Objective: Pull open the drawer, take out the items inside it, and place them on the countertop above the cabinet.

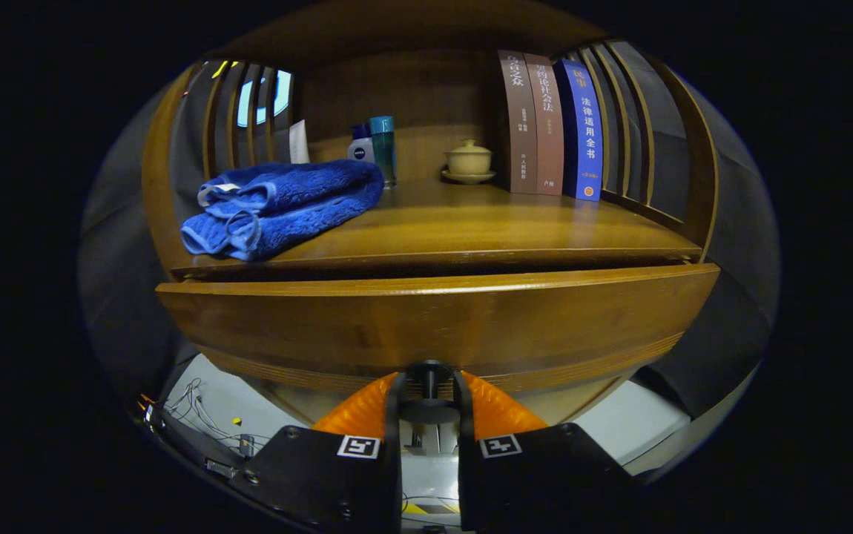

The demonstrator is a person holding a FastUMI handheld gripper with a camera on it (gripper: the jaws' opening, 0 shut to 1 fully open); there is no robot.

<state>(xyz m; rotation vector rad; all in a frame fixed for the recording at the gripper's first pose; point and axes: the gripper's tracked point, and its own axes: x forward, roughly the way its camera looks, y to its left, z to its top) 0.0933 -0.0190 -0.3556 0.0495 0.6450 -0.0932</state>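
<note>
- Tongs [429, 404] pinching dark drawer knob [429, 371], one finger pressed on each side of its stem.
- Drawer front [434, 319] directly ahead of tongs, barely ajar, contents hidden.
- Best pulled straight back, level, grip kept firm.
- Table [471, 222] beyond and above tongs, carrying blue towel [285, 204], lidded cup [469, 159], books [549, 122].

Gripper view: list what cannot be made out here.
- Inside of the drawer: hidden behind its own front panel, open only a crack under the countertop.
- Drawer knob: the gripper fingers flank it closely; actual contact cannot be judged.
- Bottles: lower parts hidden behind the blue towel.
</note>
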